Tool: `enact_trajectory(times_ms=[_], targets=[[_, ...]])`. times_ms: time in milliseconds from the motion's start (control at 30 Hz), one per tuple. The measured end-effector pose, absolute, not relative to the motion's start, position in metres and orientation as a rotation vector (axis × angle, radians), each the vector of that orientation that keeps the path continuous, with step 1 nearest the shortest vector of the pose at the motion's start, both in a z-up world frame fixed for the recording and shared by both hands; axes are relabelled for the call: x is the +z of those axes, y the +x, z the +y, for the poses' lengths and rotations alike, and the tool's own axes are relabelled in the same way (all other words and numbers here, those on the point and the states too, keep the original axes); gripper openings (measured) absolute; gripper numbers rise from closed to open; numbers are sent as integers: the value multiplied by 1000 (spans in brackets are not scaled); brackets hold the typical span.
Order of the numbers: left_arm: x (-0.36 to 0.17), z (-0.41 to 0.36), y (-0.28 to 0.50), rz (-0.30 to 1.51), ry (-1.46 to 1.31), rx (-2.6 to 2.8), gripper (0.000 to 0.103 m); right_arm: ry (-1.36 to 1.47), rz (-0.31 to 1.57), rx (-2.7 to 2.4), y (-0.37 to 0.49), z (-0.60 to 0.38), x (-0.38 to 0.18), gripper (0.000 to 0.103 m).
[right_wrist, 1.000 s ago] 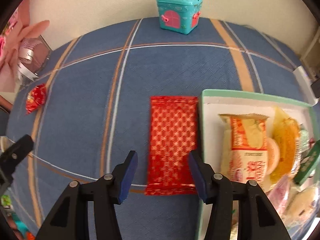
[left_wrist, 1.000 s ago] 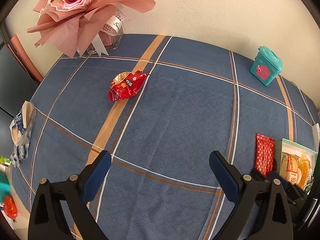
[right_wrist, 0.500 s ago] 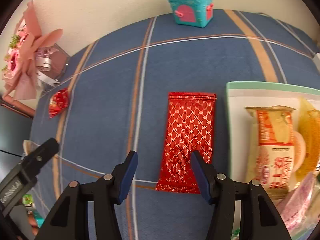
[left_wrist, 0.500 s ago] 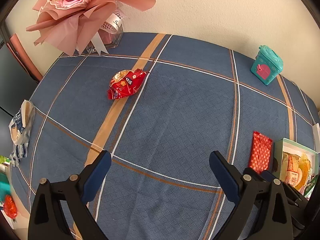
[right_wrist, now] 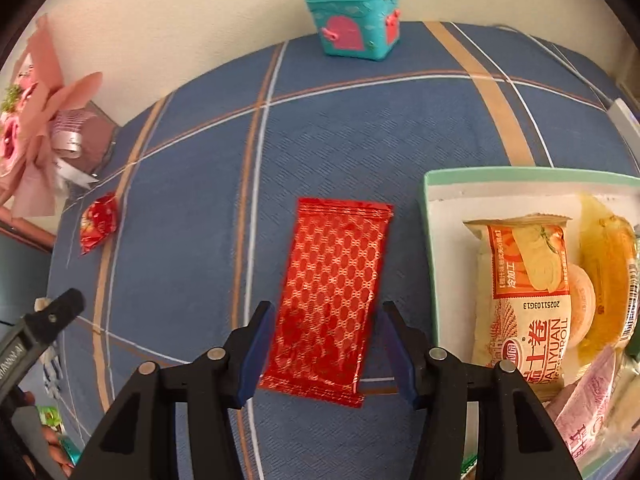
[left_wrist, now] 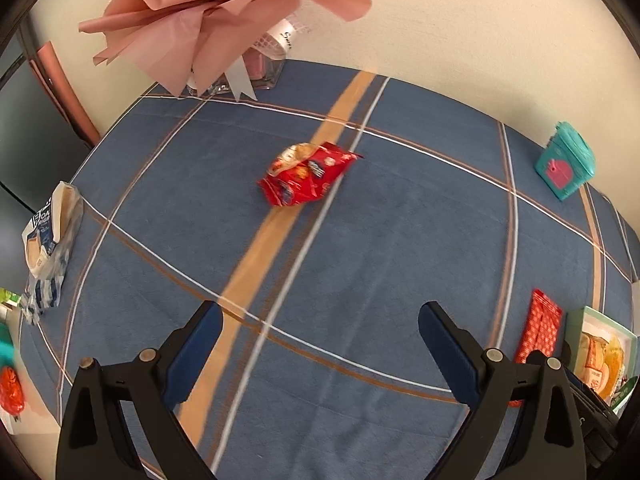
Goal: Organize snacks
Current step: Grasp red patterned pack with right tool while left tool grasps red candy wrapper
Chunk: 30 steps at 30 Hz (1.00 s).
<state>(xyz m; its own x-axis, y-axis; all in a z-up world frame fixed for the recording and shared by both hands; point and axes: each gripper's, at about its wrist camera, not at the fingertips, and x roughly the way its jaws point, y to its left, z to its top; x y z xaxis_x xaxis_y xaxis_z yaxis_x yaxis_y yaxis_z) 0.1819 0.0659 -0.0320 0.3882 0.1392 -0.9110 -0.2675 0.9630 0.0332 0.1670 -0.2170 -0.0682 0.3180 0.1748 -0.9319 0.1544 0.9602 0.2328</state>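
We've got open blue-cloth counter (left_wrist: 400, 248) ahead of the left claw (left_wrist: 320, 344), jaws wide, nothing between them; crumpled red snack bag (left_wrist: 308, 180) is the only thing in that lane. Bouquet (left_wrist: 216, 12) overhangs the far-left corner, blue-white packet (left_wrist: 48, 240) on the left edge. Right claw (right_wrist: 320, 344) straddles the flat red packet (right_wrist: 332, 292), jaws closing; snack tray (right_wrist: 430, 216) wall crowds its right side. Teal box (right_wrist: 352, 16) sits by the far wall.
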Motion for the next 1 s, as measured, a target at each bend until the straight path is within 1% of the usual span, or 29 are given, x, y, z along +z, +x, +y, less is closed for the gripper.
enact_trajectory(times_ms=[67,267,433,600,733,867,967,1000], targets=[[-32,76,184,1119,-109,243,98,337,1264,16,168,-221,-72,57],[-42,109,203,1125,-144,207,98,373,1249,53,179,-223,-75,59],[-39,112,232,1090,-61,199,98,302,1230,59,189,-212,-74,58],[-38,127,262,1082,-203,163,98,252,1213,79,201,-199,-77,59],[-49,140,281,1096,-194,258,98,179,1210,84,207,-188,-79,59],[-61,132,292,1117,-147,178,98,137,1223,97,207,-171,-77,59],[-77,120,295,1187,-79,146,98,132,1231,99,211,-164,-79,59],[-81,120,295,1207,-93,144,95,122,1232,99,212,-161,-79,59]])
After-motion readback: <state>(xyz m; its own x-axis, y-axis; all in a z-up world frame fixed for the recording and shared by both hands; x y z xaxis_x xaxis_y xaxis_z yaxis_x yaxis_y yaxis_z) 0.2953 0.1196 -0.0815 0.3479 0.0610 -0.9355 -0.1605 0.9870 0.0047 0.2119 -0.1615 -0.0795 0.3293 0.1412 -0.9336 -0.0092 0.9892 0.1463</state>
